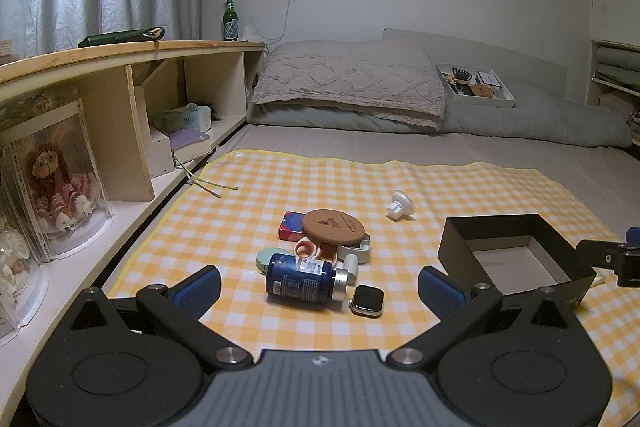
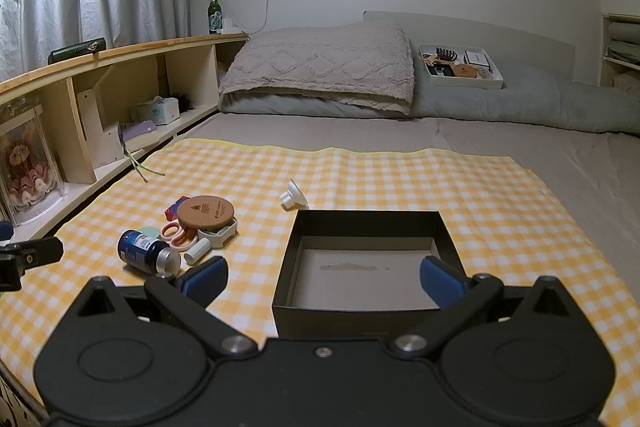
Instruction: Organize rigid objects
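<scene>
Both the left gripper [image 1: 319,285] and right gripper [image 2: 323,277] hang wide open, empty. Ahead of the left one, the blue bottle [image 1: 301,278] lies sideways; it may roll against the smartwatch [image 1: 367,300] when pinched.

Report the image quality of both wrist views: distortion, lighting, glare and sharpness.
Left wrist view: strong fisheye bending, the shelf curves and the corners go black; dim, even indoor light with soft shadows; a faint sheen on the blue bottle; objects reasonably sharp. Right wrist view: same curving and dark corners; the black box looks sharp, with no strong glare.
</scene>
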{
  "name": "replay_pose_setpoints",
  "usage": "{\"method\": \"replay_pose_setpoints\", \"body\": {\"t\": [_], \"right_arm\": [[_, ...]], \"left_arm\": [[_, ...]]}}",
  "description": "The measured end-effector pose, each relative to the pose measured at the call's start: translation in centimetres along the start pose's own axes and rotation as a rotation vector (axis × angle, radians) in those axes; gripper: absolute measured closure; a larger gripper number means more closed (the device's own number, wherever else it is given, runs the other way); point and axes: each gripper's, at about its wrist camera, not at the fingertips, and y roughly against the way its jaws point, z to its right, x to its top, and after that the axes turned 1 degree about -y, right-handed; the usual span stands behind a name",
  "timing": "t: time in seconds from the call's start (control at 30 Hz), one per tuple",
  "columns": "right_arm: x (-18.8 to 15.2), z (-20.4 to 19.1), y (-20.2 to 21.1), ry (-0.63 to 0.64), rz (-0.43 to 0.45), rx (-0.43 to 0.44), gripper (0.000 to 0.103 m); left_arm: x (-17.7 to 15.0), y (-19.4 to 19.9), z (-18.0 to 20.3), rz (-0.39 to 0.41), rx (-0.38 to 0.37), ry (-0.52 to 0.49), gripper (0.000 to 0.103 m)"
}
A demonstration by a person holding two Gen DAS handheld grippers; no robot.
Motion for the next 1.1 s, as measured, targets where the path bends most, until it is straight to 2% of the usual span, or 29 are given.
{"method": "replay_pose_setpoints", "body": {"t": [0.9, 1.1], "right_arm": [[0.4, -0.6, 0.4, 0.015, -0.003, 0.002, 0.000], [1.2, -0.7, 1.5, 0.028, 0.037, 0.022, 0.000]], "left_arm": [[0.0, -0.1, 0.1, 0.003, 0.002, 0.002, 0.000], [0.3, 0.3, -0.2, 0.022, 0.009, 0.021, 0.000]]}}
